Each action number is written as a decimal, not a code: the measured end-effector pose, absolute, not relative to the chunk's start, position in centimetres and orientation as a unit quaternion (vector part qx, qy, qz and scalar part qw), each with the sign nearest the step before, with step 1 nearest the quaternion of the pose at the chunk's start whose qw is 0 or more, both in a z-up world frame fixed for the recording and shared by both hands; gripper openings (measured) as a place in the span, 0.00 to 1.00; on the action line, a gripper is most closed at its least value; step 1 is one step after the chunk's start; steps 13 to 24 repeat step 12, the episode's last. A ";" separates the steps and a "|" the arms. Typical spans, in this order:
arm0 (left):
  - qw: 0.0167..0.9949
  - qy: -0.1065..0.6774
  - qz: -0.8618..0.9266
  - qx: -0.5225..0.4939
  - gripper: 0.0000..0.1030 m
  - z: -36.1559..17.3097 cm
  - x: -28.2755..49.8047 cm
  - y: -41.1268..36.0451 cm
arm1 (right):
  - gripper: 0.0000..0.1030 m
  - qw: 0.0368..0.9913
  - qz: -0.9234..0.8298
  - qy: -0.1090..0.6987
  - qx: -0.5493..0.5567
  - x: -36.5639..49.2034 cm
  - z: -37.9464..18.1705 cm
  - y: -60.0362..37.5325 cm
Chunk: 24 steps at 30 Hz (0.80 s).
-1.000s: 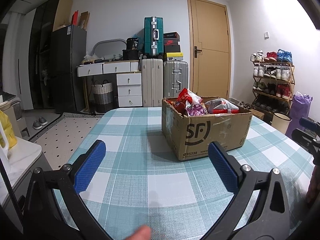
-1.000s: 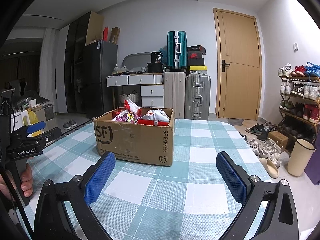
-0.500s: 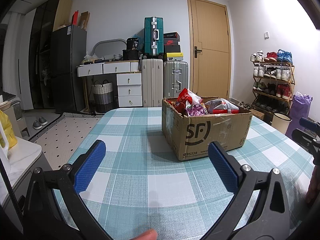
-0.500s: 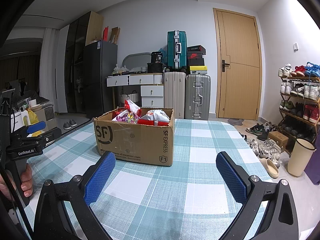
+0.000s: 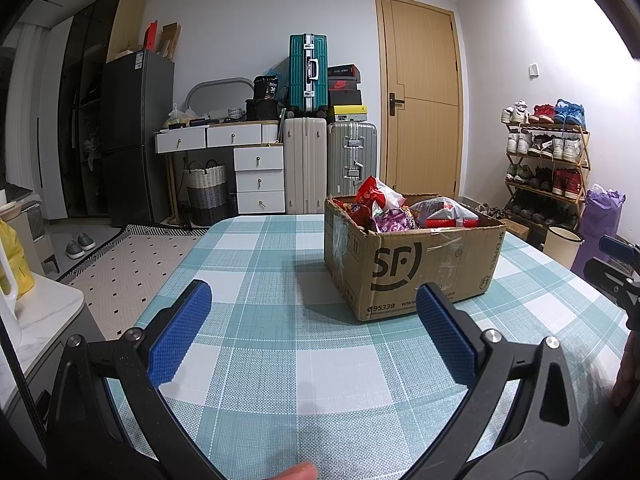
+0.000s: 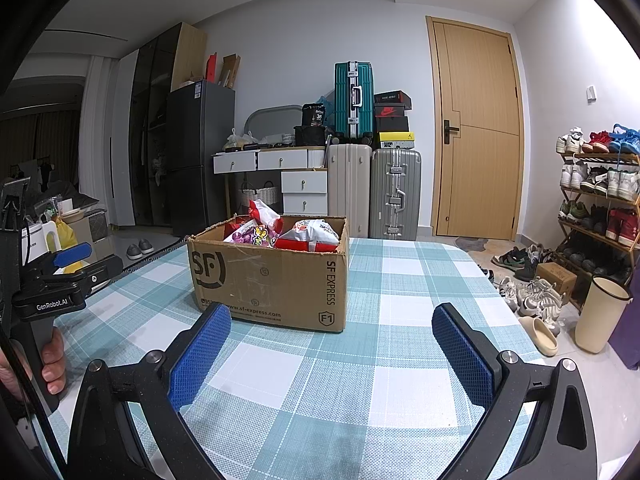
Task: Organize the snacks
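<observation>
A brown cardboard box [image 5: 416, 264] [image 6: 272, 276] stands on the teal checked tablecloth [image 5: 280, 288] [image 6: 400, 288], packed with snack bags [image 5: 394, 210] [image 6: 280, 230] in red, purple and white. My left gripper [image 5: 312, 330] hovers low over the cloth, short of the box and to its left, open and empty. My right gripper [image 6: 332, 354] hovers in front of the box's right corner, open and empty too. The left gripper's body [image 6: 52, 292] shows at the left edge of the right wrist view, held by a hand [image 6: 48, 364].
Suitcases [image 5: 306, 172], a white drawer unit [image 5: 260, 180] and a wooden door [image 5: 420, 100] line the far wall. A shoe rack [image 6: 600, 200], loose shoes [image 6: 528, 296] and a cream bin [image 6: 600, 316] stand off the table's right side. A dark fridge [image 5: 132, 136] is far left.
</observation>
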<state>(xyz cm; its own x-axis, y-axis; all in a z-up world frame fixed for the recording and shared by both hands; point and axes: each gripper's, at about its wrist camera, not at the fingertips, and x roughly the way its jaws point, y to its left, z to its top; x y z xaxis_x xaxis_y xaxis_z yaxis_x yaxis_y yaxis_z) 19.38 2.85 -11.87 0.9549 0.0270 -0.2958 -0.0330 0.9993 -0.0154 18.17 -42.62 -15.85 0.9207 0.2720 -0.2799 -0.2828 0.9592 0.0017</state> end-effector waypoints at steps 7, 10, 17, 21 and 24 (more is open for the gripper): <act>0.989 0.149 0.015 -0.010 0.99 -11.9 19.4 2.9 | 0.99 0.980 0.142 0.140 -0.019 18.2 -15.9 -42.6; 0.989 0.150 0.015 -0.010 0.99 -11.9 19.4 2.9 | 0.99 0.980 0.142 0.140 -0.019 18.3 -15.9 -42.6; 0.989 0.150 0.015 -0.010 0.99 -11.9 19.4 2.9 | 0.99 0.980 0.141 0.140 -0.019 18.1 -15.9 -42.6; 0.989 0.150 0.015 -0.010 0.99 -11.9 19.4 2.9 | 0.99 0.980 0.141 0.140 -0.019 18.1 -15.9 -42.6; 0.989 0.150 0.015 -0.010 0.99 -11.9 19.4 2.9 | 0.99 0.980 0.141 0.140 -0.019 18.1 -15.9 -42.6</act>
